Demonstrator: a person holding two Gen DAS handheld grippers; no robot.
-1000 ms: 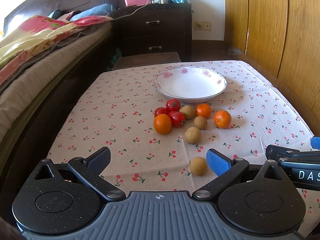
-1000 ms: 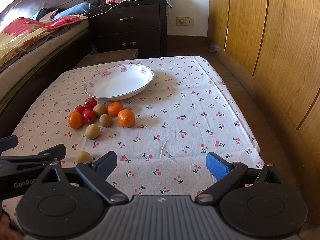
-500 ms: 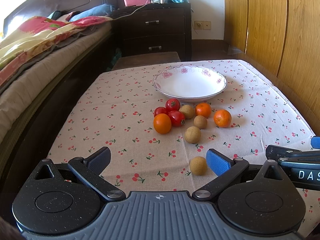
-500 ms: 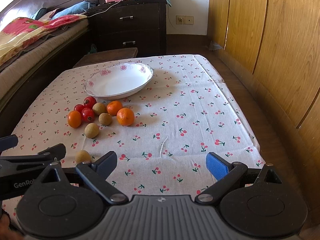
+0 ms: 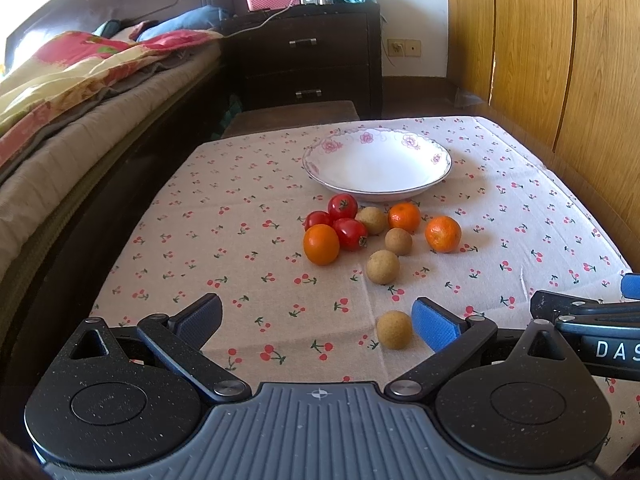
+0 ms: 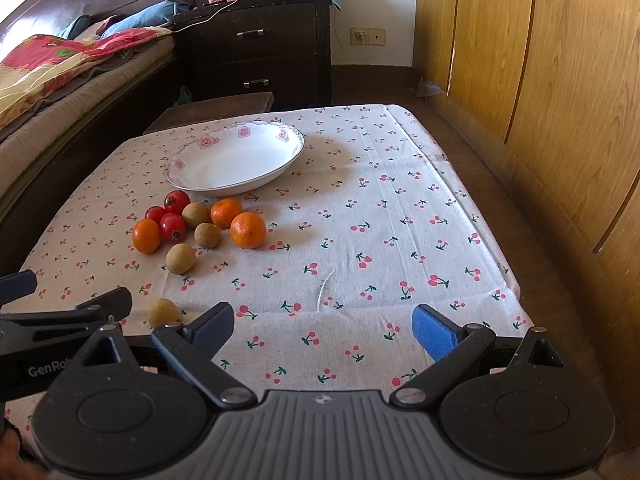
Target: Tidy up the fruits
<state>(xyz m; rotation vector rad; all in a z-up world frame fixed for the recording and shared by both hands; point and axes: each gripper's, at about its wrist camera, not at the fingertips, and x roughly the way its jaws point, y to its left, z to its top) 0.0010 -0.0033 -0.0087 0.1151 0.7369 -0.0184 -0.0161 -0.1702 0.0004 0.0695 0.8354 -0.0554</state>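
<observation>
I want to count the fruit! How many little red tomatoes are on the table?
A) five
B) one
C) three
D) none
C: three red tomatoes sit bunched together on the tablecloth, just in front of the white bowl and beside an orange.

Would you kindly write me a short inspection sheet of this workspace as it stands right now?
Surface: table under a cherry-print cloth, small crease near the front.
Job's things: white floral bowl holds no fruit; three tomatoes, three oranges and three brown longan-like fruits clustered before it; a fourth brown fruit lies apart, nearest the grippers.
Clutter: nothing seen on the table.
Grippers: left gripper and right gripper both open, holding nothing.
Cables: a white cord trails over the dresser.
Surroundings: bed on the left, wooden wardrobe on the right.
</observation>
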